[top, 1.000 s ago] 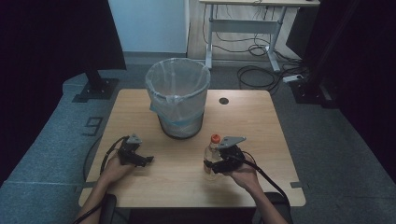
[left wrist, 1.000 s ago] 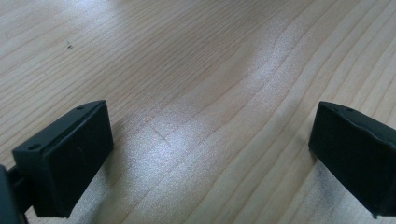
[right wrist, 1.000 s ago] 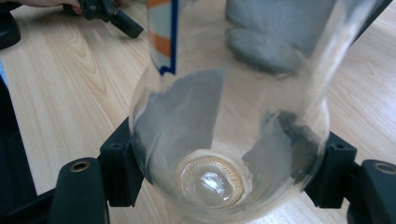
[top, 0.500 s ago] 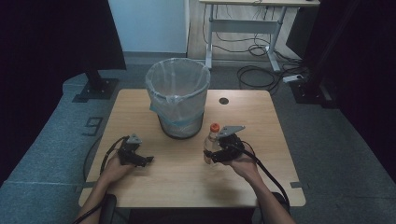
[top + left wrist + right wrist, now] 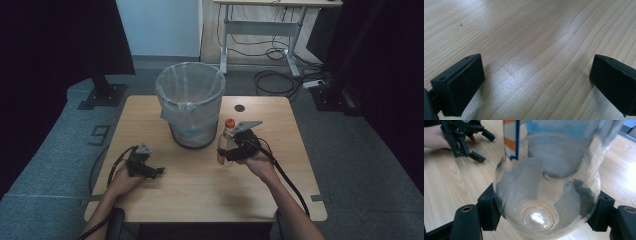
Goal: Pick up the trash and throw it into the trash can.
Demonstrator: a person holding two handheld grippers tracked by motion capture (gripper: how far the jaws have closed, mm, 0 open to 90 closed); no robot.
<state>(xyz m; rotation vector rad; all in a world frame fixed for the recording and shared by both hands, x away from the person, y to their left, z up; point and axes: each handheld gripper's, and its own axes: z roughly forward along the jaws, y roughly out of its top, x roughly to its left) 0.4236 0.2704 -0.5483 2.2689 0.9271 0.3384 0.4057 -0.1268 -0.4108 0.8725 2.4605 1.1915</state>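
Standing on a dark floor, the wooden table [image 5: 200,195] carries a grey bin [image 5: 190,102] lined with a clear bag near its far middle, and the work in hand looks like throwing away a clear plastic bottle [image 5: 226,144] with an orange cap. That bottle is upright just to the right of the bin, lifted off or barely above the tabletop, and the right gripper [image 5: 234,150] has its two black jaws pressed against the bottle's lower body from either side; the right gripper view shows the round base [image 5: 537,217] bulging between them. The left gripper [image 5: 152,171] rests low over the left part of the table, well apart from bottle and bin, its jaws standing wide apart with bare wood between them in the left gripper view. I judge the step to be the carry: the bottle is grasped but not yet over the bin's mouth. The next move calls for raising it above the rim, swinging it left over the opening, and only then letting the jaws part. Whether the base touches the table cannot be told from the high view. The bin's contents are hidden by the cloudy liner, and the bottle's label [image 5: 511,138] is cut off at the top of the right gripper view, its print unreadable.
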